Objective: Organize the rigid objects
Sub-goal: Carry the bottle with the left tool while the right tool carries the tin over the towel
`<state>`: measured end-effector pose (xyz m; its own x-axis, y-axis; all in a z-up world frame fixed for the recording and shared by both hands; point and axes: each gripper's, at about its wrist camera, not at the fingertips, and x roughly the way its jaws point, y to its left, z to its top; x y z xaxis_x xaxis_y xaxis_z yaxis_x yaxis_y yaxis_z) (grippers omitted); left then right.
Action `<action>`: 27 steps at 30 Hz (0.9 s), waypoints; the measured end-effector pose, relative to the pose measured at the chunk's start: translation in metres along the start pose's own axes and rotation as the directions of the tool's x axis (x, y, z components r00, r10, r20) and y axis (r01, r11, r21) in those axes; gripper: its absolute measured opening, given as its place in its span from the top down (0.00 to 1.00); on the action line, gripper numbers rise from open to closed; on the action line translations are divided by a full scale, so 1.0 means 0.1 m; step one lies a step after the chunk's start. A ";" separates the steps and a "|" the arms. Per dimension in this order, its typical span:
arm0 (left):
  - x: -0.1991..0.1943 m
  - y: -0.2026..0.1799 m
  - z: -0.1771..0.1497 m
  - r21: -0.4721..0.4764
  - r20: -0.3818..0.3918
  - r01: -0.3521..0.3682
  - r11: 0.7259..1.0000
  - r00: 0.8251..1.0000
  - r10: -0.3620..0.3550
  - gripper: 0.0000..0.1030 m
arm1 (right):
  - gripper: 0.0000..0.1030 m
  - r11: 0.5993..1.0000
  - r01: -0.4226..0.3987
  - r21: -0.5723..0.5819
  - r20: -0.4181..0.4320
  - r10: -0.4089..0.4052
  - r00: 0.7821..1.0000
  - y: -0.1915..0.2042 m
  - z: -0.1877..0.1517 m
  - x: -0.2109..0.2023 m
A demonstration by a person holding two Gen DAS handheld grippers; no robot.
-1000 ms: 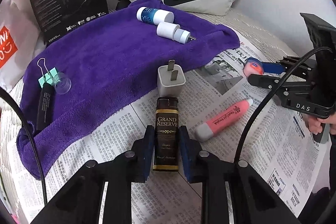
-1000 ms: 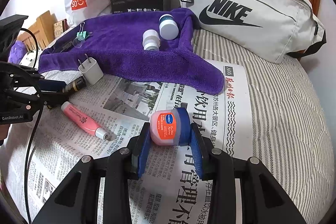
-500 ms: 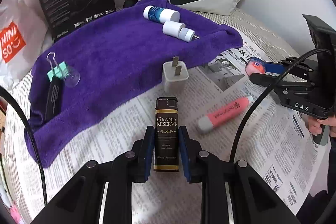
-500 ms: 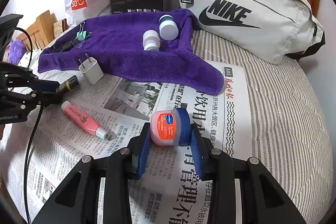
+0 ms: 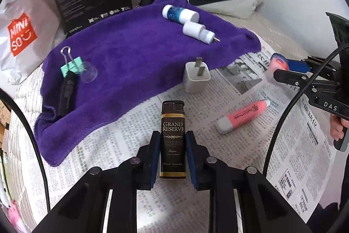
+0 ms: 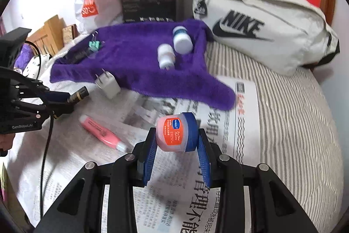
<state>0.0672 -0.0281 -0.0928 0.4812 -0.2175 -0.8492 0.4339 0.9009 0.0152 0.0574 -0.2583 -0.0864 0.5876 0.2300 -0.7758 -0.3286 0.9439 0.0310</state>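
In the left wrist view, the left gripper (image 5: 173, 145) clamps the dark lighter (image 5: 173, 139) lengthwise above the newspaper (image 5: 122, 145), probably bound for the purple towel (image 5: 130, 58) where sorted items lie. In the right wrist view, the right gripper (image 6: 175, 143) pinches the small jar (image 6: 175, 132) by its base and lid, off the paper, likely for the same reason.

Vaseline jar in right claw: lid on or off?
On. The blue lid sits flush on the pink Vaseline jar, no gap visible; the right claw grips it sideways, lid facing right.
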 end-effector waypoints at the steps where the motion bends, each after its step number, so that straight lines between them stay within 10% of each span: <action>1: -0.03 0.02 0.00 -0.006 0.006 -0.001 1.000 1.000 0.001 0.78 | 0.65 1.000 -0.006 -0.005 0.004 0.006 1.000 0.02 0.03 -0.01; 27: -0.39 0.65 0.26 -0.120 0.073 -0.038 0.992 0.996 0.047 0.78 | 0.65 0.992 -0.104 -0.076 0.041 0.107 0.993 0.29 0.83 0.21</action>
<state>0.0966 0.0296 -0.0445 0.5551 -0.2016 -0.8070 0.3207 0.9471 -0.0160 0.1213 -0.2061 -0.0494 0.5790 0.3397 -0.7412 -0.4435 0.8940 0.0633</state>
